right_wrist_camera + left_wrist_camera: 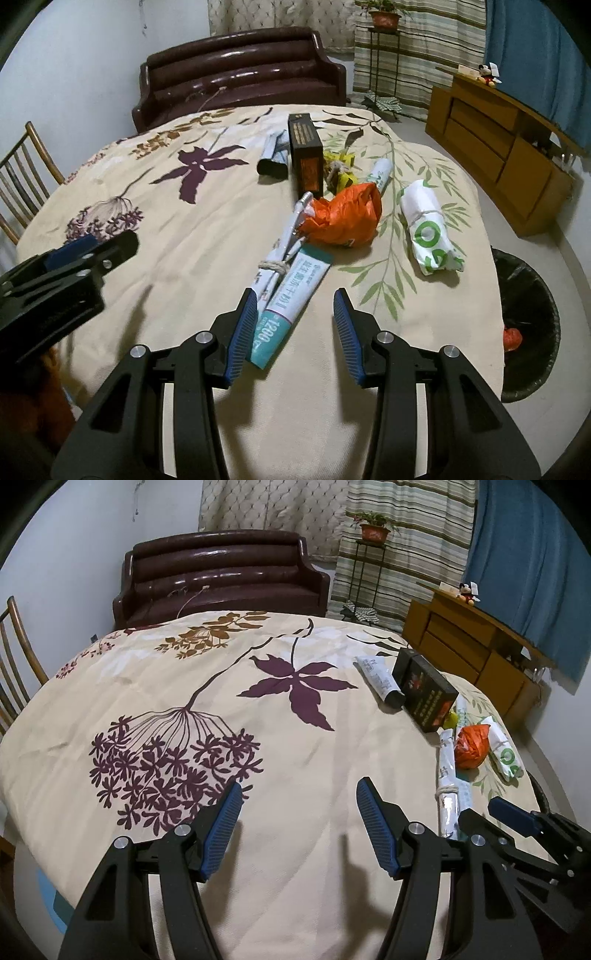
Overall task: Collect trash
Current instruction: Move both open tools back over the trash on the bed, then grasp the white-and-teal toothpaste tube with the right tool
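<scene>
I have both grippers' fingers spread and holding nothing, the right gripper (295, 332) poised over the teal tube (291, 306) among trash heaped on the worktop (166, 258) beside the bin (532, 332), the left gripper (299, 827) over bare cloth.

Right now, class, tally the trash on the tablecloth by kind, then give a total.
Boxes: 2 (black box, teal box)
Plastic bags: 2 (orange bag, white-and-green bag)
Paper rolls: 2 (tied roll, far roll)
Tubes: 1 (grey tube)
Wrappers: 1 (yellow wrapper)
Total: 8
</scene>
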Demonstrator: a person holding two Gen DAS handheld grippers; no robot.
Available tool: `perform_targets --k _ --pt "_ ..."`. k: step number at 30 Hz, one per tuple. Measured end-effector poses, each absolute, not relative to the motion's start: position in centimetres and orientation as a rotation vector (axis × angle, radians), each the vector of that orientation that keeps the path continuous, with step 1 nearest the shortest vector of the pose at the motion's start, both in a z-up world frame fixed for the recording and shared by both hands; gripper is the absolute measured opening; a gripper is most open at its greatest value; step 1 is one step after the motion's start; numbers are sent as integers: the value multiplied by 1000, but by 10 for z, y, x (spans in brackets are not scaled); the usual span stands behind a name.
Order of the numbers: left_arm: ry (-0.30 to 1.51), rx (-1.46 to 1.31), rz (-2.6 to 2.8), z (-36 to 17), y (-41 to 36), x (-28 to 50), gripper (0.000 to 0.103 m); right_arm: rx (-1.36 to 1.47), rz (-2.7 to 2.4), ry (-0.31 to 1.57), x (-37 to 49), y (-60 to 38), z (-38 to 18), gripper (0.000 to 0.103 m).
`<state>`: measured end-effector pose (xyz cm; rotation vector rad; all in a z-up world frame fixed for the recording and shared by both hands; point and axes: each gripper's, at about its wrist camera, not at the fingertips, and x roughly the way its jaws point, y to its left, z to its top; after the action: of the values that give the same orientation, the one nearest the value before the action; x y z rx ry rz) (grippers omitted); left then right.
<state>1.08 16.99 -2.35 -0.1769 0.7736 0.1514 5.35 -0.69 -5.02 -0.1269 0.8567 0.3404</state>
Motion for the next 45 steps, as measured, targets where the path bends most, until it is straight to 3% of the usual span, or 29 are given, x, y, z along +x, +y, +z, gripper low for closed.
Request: perform_targets --k 13,15,17,45 --pt "791 -191 100 -30 161 13 63 -146 299 877 62 -11 -55 41" --pt "796 -185 92 -31 156 13 63 -164 307 877 62 -7 -57 33" --pt "800 -181 87 -32 153 13 63 -174 317 885 62 -5 -58 18" --pt "831 -109 7 -30 76 25 63 -88 275 794 38 -79 -33 16"
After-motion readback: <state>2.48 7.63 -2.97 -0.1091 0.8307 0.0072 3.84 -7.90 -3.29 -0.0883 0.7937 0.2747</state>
